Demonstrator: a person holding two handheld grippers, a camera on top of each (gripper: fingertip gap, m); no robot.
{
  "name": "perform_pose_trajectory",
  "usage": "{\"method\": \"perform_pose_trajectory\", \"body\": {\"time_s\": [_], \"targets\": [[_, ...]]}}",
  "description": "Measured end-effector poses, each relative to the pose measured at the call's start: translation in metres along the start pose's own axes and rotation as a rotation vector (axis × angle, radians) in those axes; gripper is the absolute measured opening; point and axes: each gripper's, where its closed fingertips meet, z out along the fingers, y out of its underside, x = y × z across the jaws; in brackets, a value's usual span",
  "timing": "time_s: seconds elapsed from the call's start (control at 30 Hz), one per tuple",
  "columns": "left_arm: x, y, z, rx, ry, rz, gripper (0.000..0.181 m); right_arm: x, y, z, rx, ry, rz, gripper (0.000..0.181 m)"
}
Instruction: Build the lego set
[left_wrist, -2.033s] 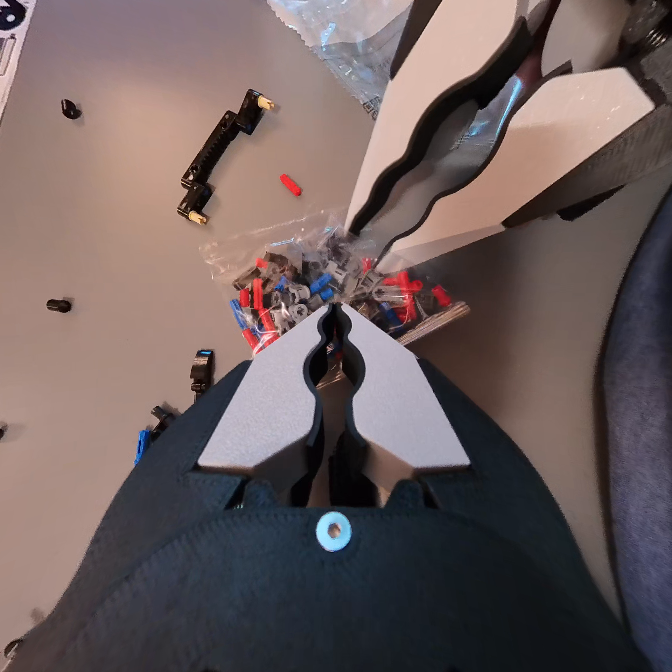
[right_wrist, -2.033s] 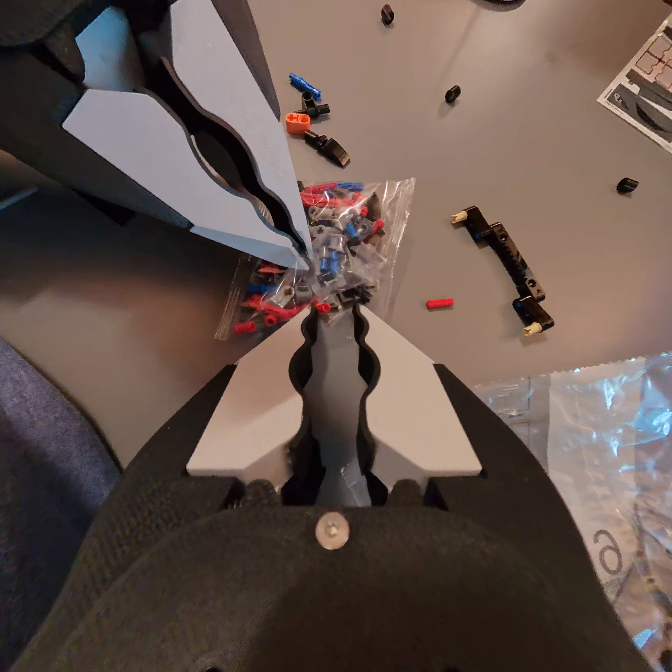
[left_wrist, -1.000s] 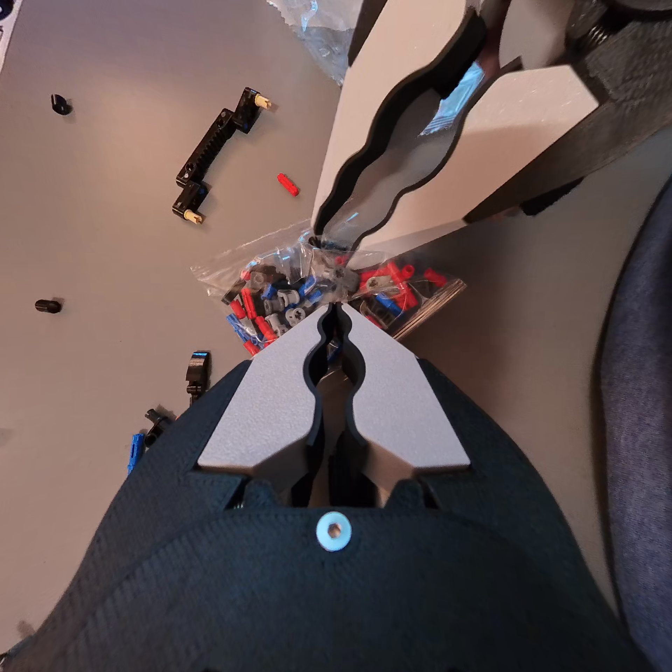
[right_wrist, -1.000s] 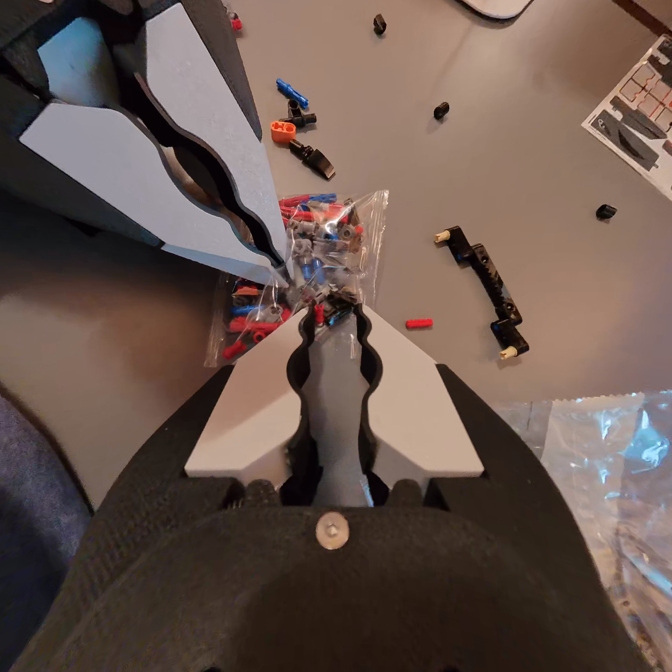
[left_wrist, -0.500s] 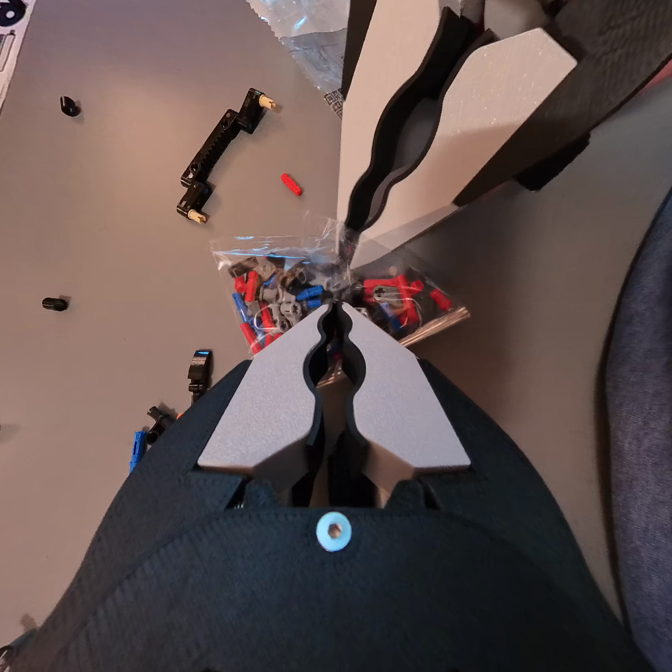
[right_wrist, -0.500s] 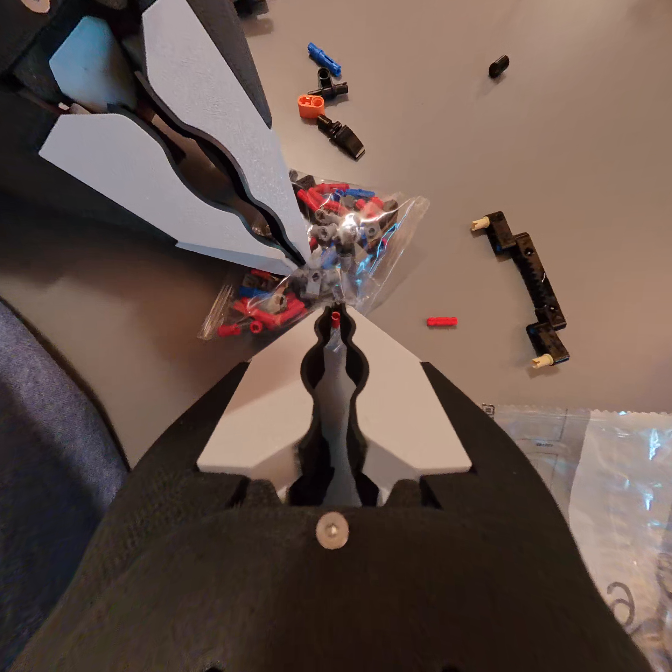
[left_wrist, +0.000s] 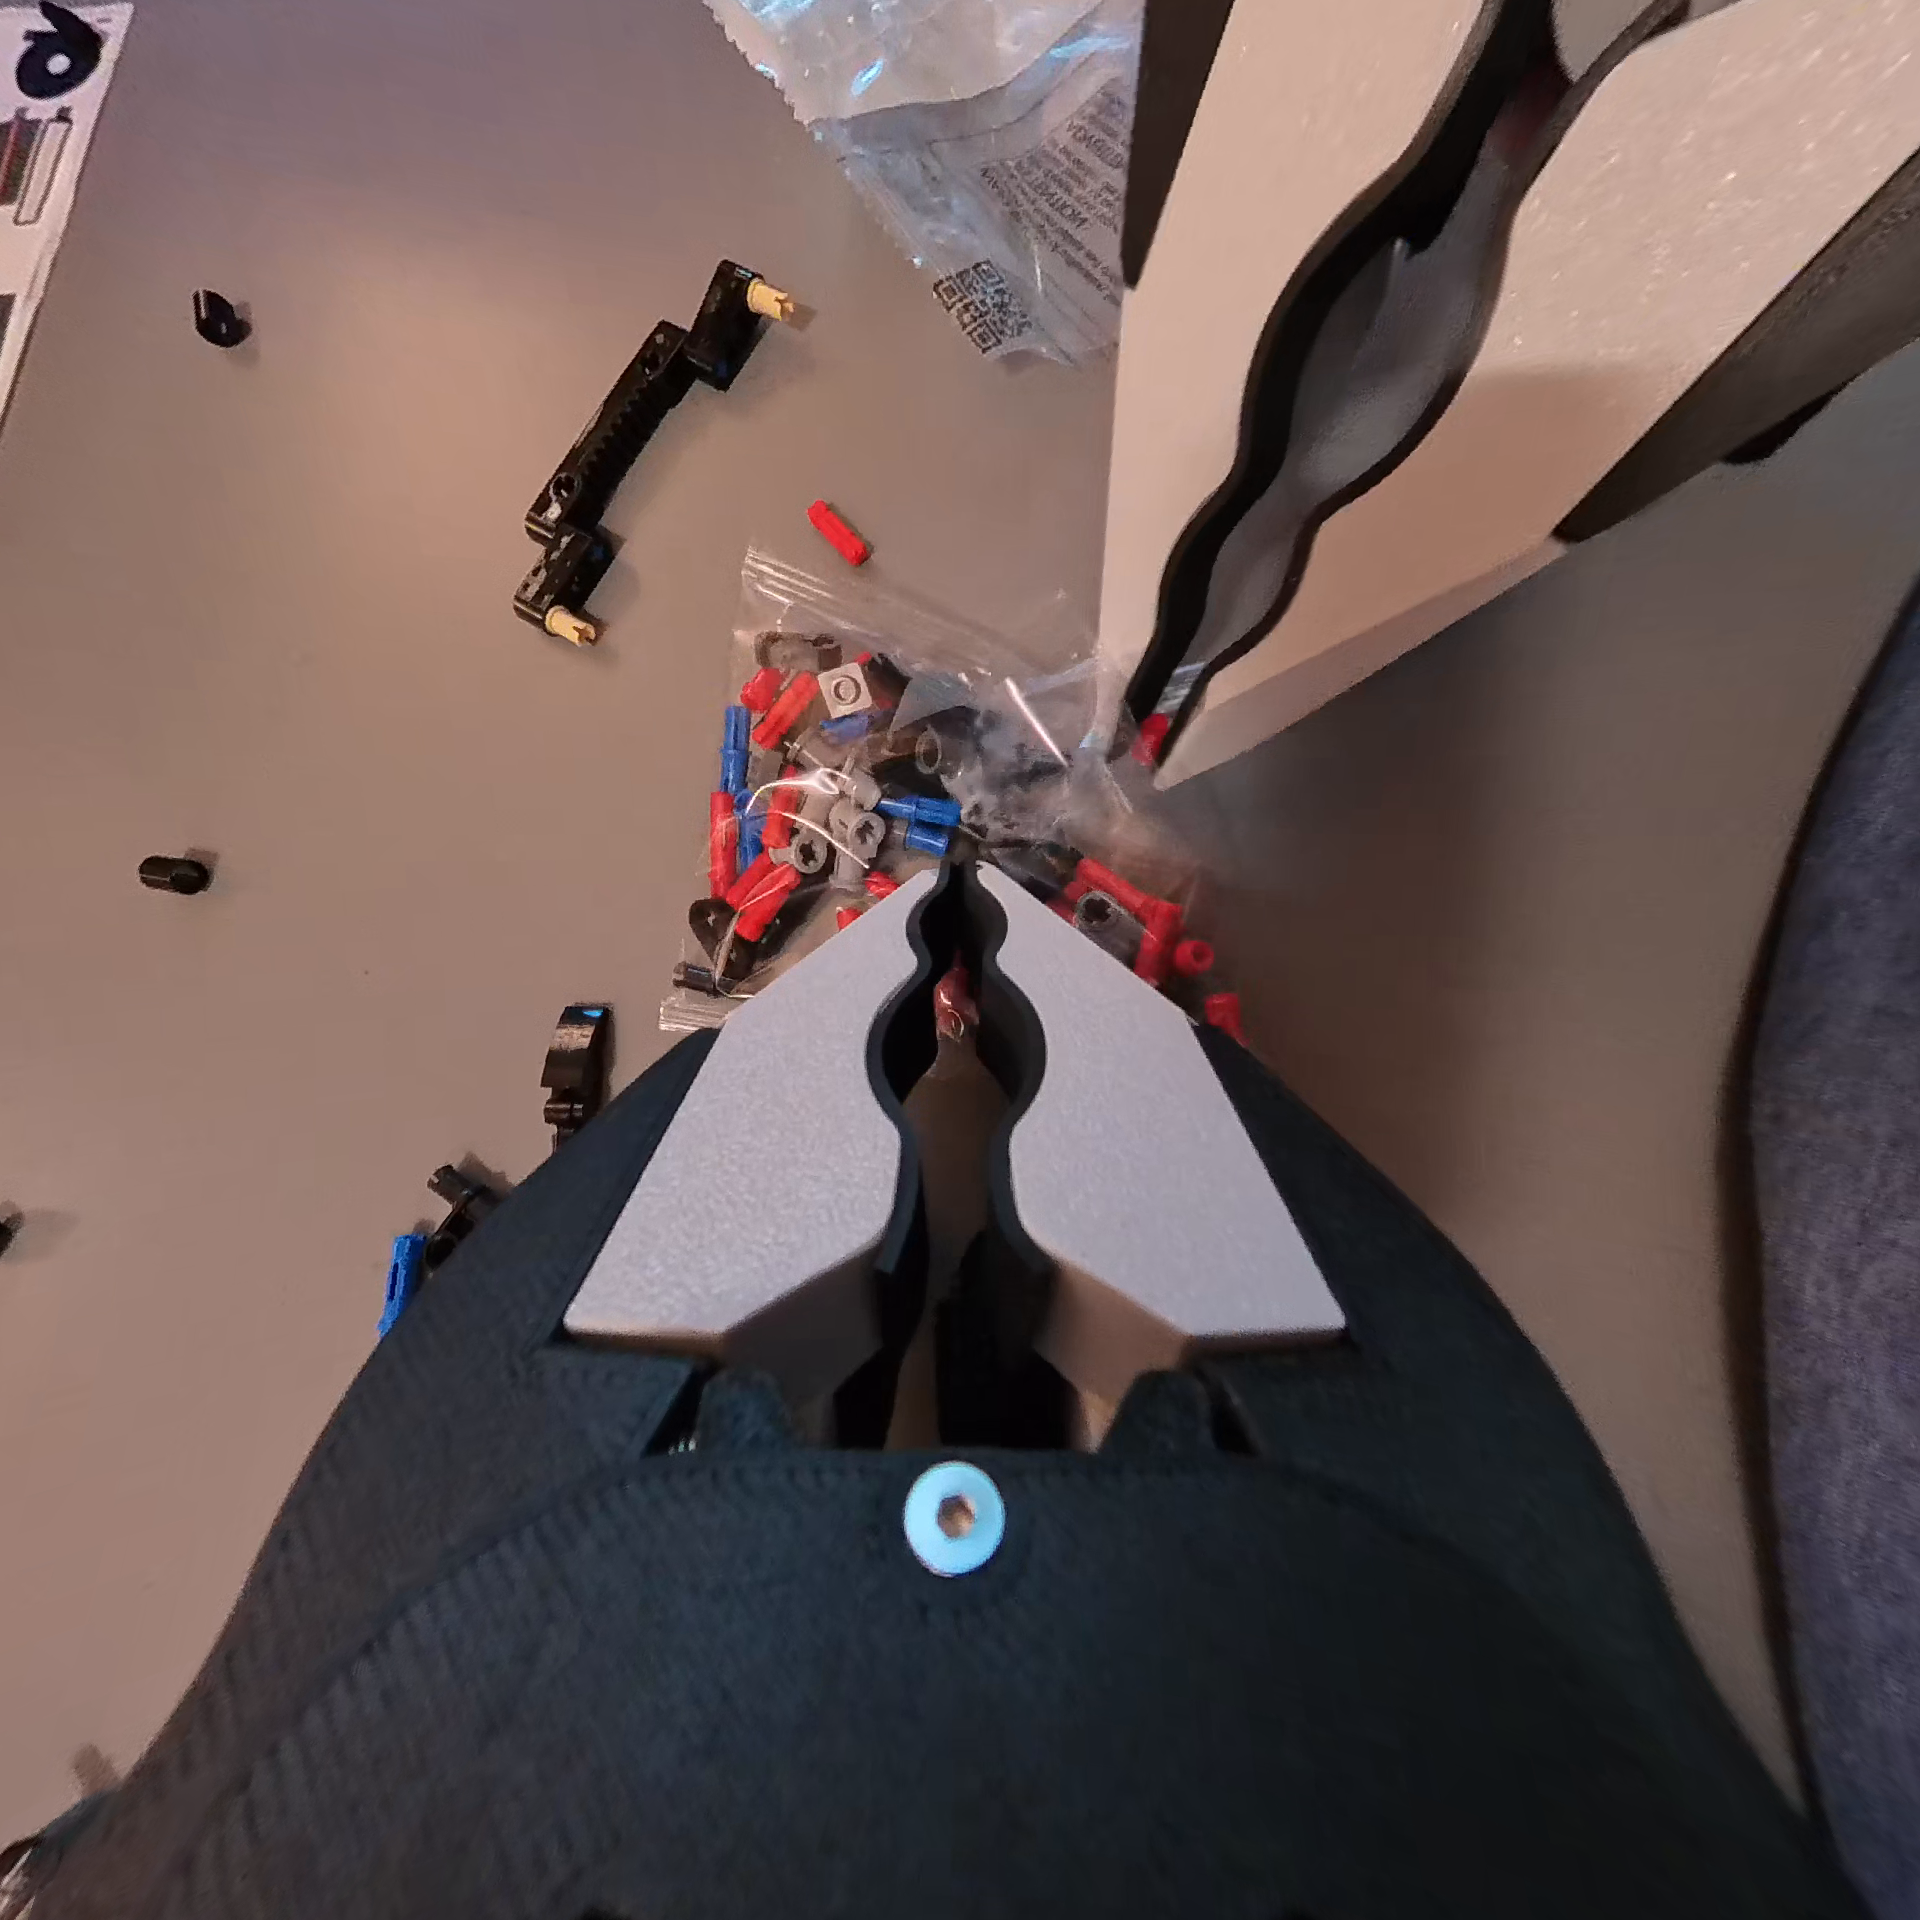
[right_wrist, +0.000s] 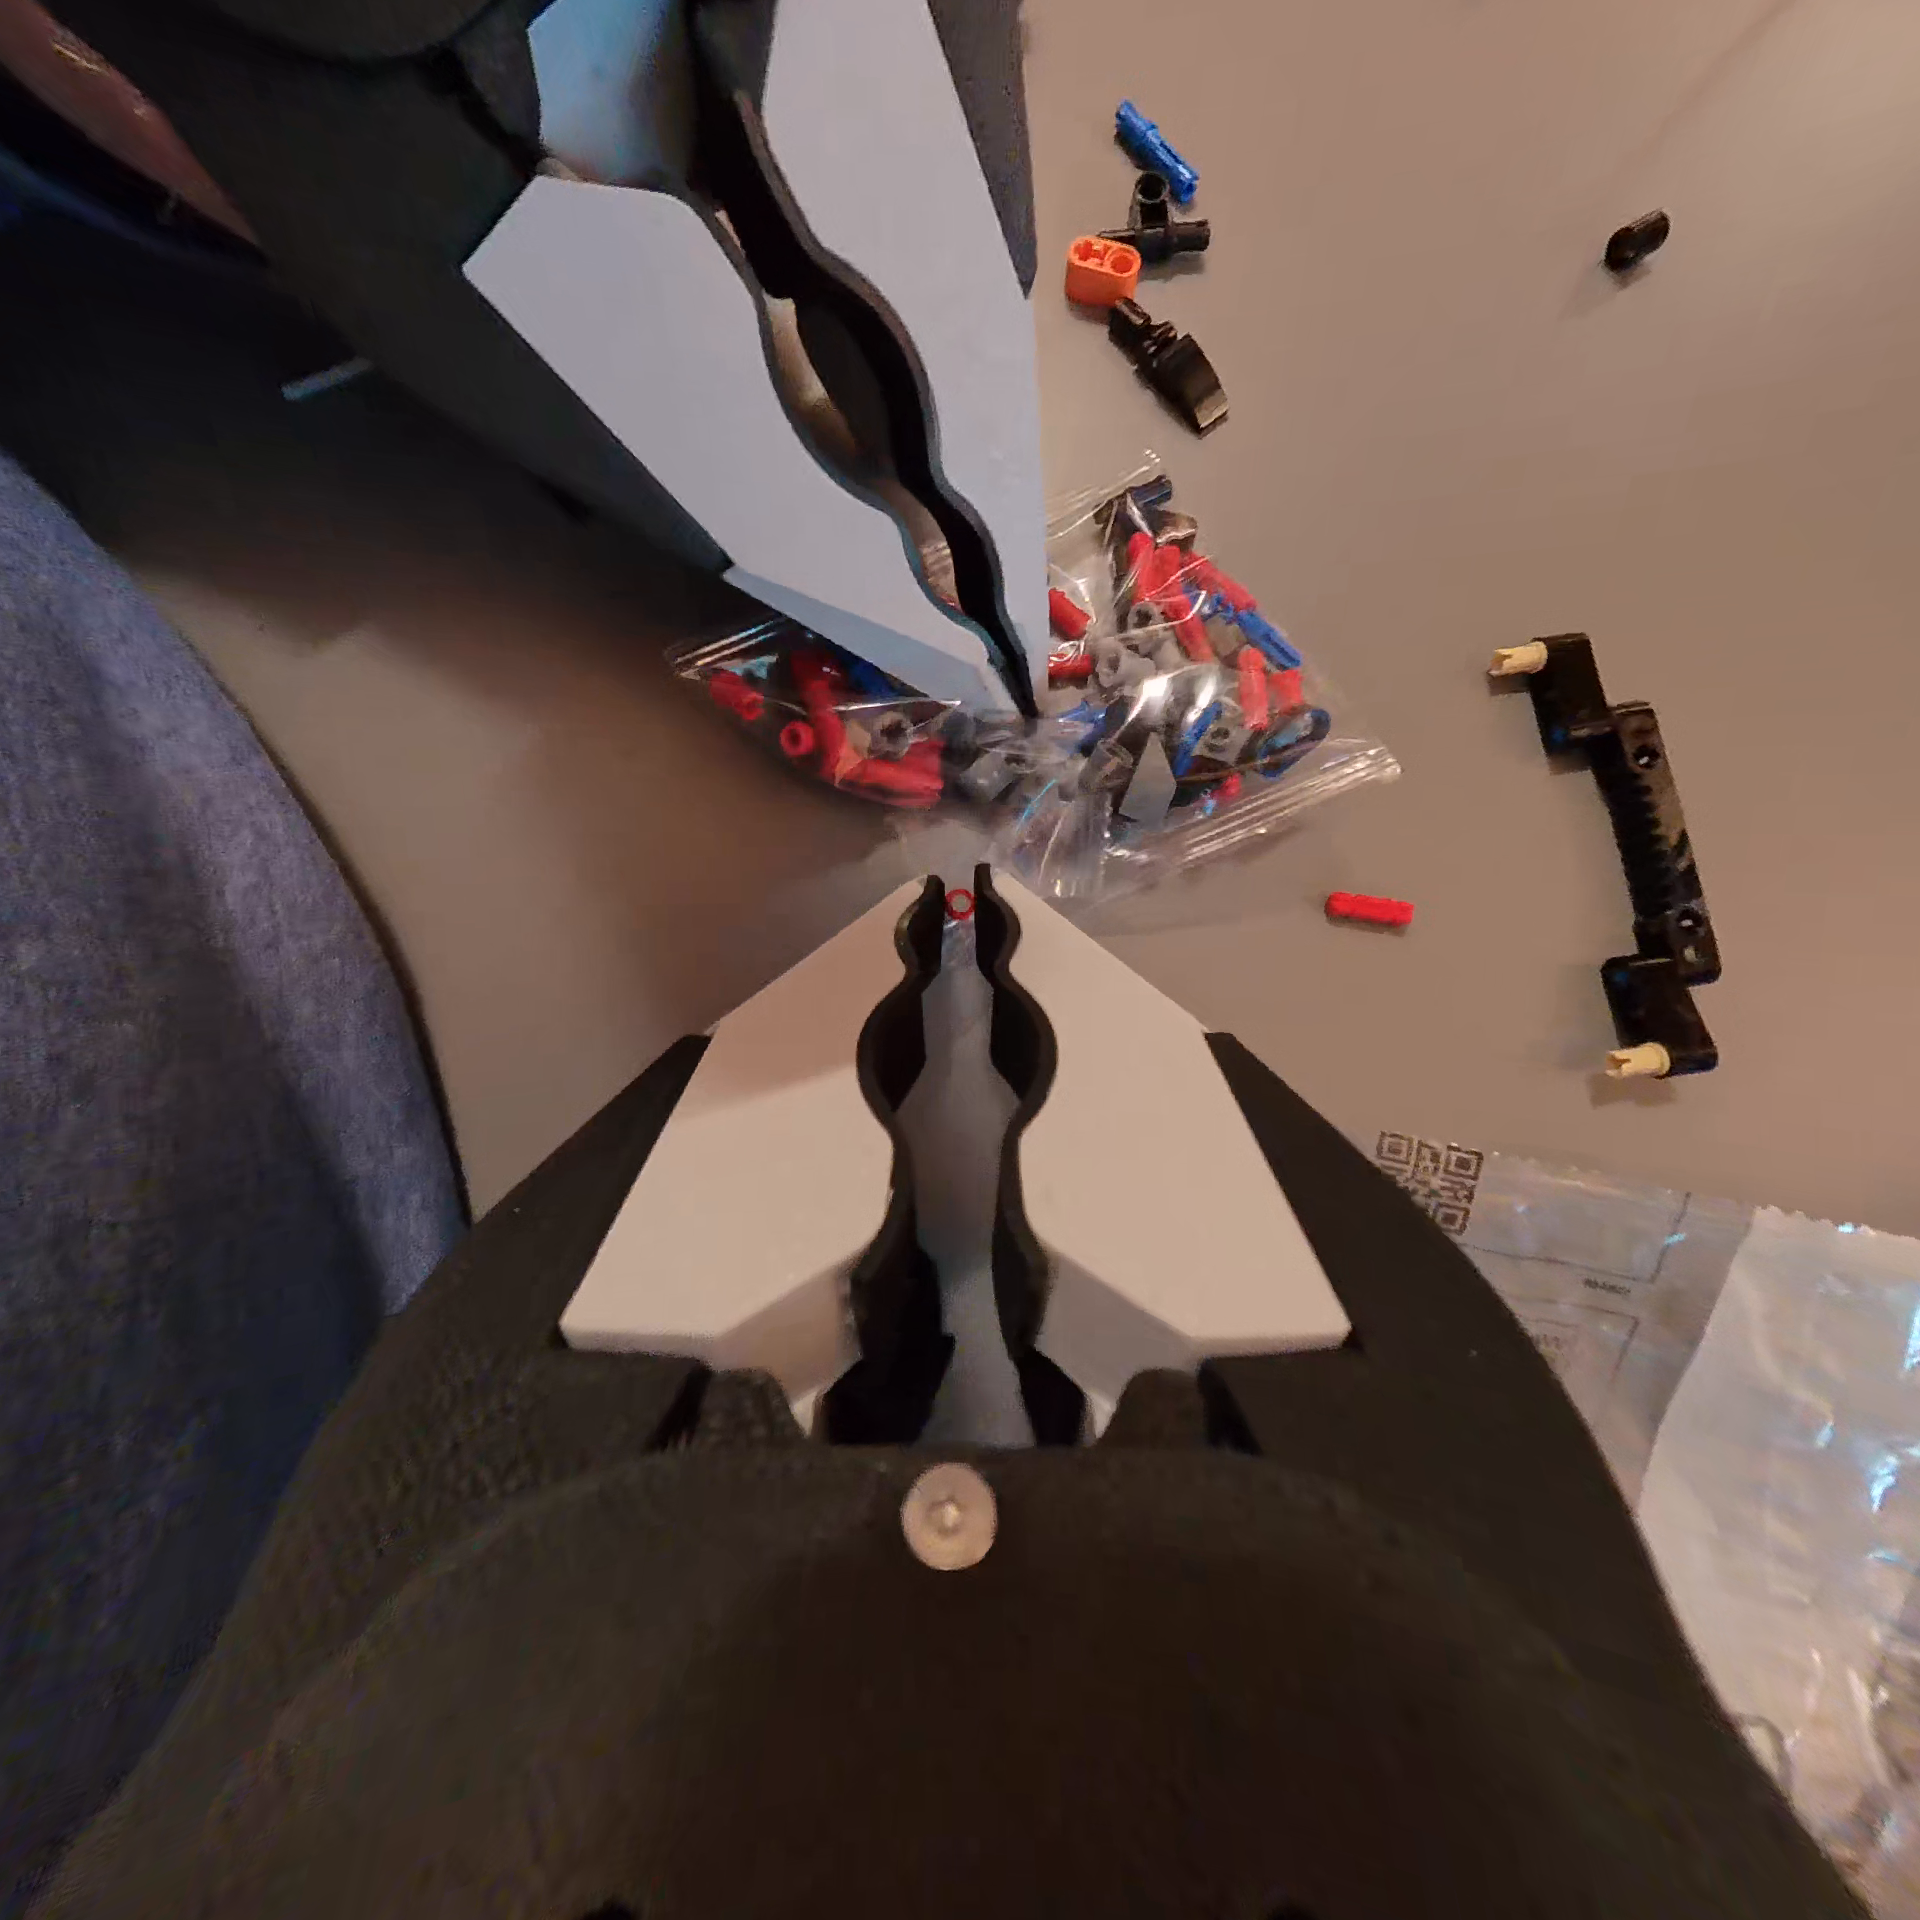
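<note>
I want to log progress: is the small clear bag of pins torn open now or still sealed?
Cannot tell. The small clear bag is stretched between both grippers, its pins inside; no tear shows.

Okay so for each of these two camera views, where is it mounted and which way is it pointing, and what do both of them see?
Left wrist view: sits on the left gripper, looking down its fingers at the bag of small parts on the table; the right gripper enters from upper right.
Right wrist view: sits on the right gripper, facing the same bag from the opposite side; the left gripper enters from upper left.
Shared: the bag, black beam, loose red pin.
</note>
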Motion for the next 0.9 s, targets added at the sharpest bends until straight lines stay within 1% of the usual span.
{"method": "perform_pose_trajectory", "body": {"time_s": [0.2,0.3,0.4,0.47,0.6,0.7,0.8,0.9], "targets": [[0.000,-0.001,0.001,0.000,0.001,-0.003,0.000,-0.002,0.000,-0.005,0.013,-0.007,0.005,0.005],[0.000,-0.001,0.001,0.000,0.009,-0.010,0.000,0.001,0.002,-0.009,0.021,0.018,0.024,0.011],[0.000,-0.002,0.001,-0.002,0.014,-0.011,0.000,0.000,-0.003,-0.014,0.048,0.025,0.029,0.016],[0.000,-0.002,0.001,-0.003,0.014,-0.012,0.000,-0.003,-0.004,-0.015,0.053,0.024,0.027,0.013],[0.000,-0.002,0.001,-0.002,0.010,-0.012,0.000,-0.013,-0.002,-0.006,0.046,0.003,0.033,0.013],[0.000,-0.002,0.001,-0.002,0.009,-0.012,0.000,-0.014,-0.001,0.003,0.046,0.010,0.072,0.014],[0.000,-0.002,0.001,-0.001,0.005,-0.009,0.000,-0.009,-0.004,0.006,0.068,0.064,0.098,0.019],[0.001,-0.002,0.001,-0.002,0.006,-0.011,0.000,-0.004,-0.002,0.007,0.074,0.099,0.154,0.028]]}}
